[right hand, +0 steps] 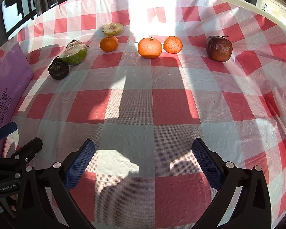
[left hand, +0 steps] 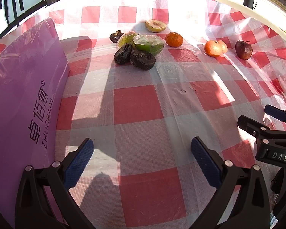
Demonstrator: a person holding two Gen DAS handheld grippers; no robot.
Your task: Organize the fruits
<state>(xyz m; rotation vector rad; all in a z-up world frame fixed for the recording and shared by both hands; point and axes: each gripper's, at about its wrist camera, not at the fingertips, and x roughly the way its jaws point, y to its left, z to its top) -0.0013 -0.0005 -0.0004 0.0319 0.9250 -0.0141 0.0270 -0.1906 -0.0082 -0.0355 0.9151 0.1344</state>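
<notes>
- Surface (right hand: pixel 143 105): red-and-white checked plastic cloth, hard sunlight and long shadows; a purple box (left hand: pixel 24 99) stands at its left edge, windows beyond.
- Landmark: the large orange (right hand: pixel 149 48), far centre of the right wrist view.
- Touching or just beside it on the right, a paler mandarin (right hand: pixel 172 44); further right, well apart, a wrinkled dark red apple (right hand: pixel 218 48).
- Left of the orange, a small tangerine (right hand: pixel 108 43); behind that, a cut pear half (right hand: pixel 112 29).
- Far left of the orange, toward the box: film-wrapped green fruit (left hand: pixel 148 44) with shrivelled black fruits (left hand: pixel 142 59) against it.
- Left gripper (left hand: pixel 142 156) and right gripper (right hand: pixel 143 157): fingers spread wide, empty, low over the cloth, well short of all fruit.
- Handling judgement: citrus looks firm and light, but round, so likely to roll; take across the widest part.
- Apple and black fruits look overripe and soft; light squeeze only.
- Wrapped green fruit: film is probably slippery; grip the body, not the loose wrap.
- Pear half: hold by the skin sides, off the cut face.
</notes>
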